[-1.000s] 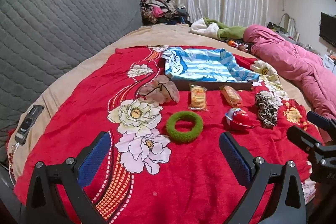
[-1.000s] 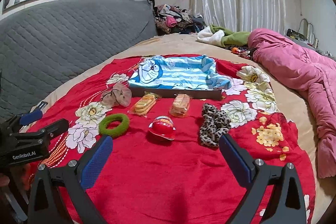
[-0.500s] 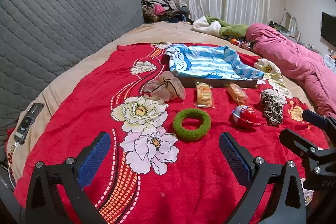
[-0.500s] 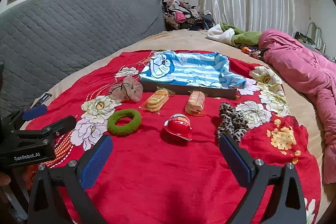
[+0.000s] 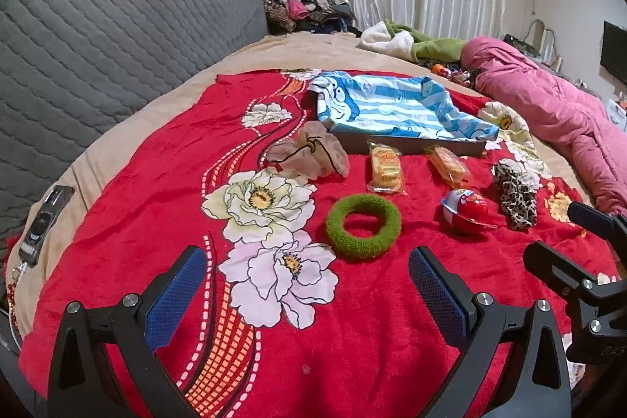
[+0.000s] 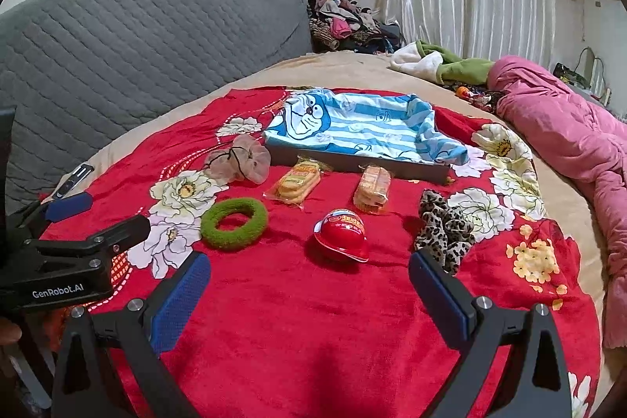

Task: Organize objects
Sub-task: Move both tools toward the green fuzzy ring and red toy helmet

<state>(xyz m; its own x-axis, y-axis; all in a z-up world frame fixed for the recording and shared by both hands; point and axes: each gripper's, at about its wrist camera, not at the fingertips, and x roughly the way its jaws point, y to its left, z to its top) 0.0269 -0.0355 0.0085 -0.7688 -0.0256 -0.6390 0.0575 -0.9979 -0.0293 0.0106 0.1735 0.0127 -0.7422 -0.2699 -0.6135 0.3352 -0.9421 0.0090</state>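
Along the bottom of the left wrist view, the left gripper hovered above the red floral blanket, its blue-padded fingers spread wide and holding nothing. Just beyond its tips, near the frame's centre, lay a green ring scrunchie. At the right edge of that view the right gripper's black body showed side-on.

Low in the right wrist view, the right gripper likewise hung level over the blanket, fingers far apart and empty. At lower left of this frame the other tool's side read "GenRobot.AI" in white letters.

Past the right gripper's tips, at frame centre, sat a red egg-shaped toy package; its yellow lettering was too small to read. Right of it lay a leopard-print scrunchie. Farther up sat two wrapped biscuit packs side by side, well apart, their print unreadable, and left of them a sheer beige scrunchie. Behind these, in the upper middle, stood a dark tray lined with a blue striped cartoon-cat cloth. A pink quilt filled the right side.
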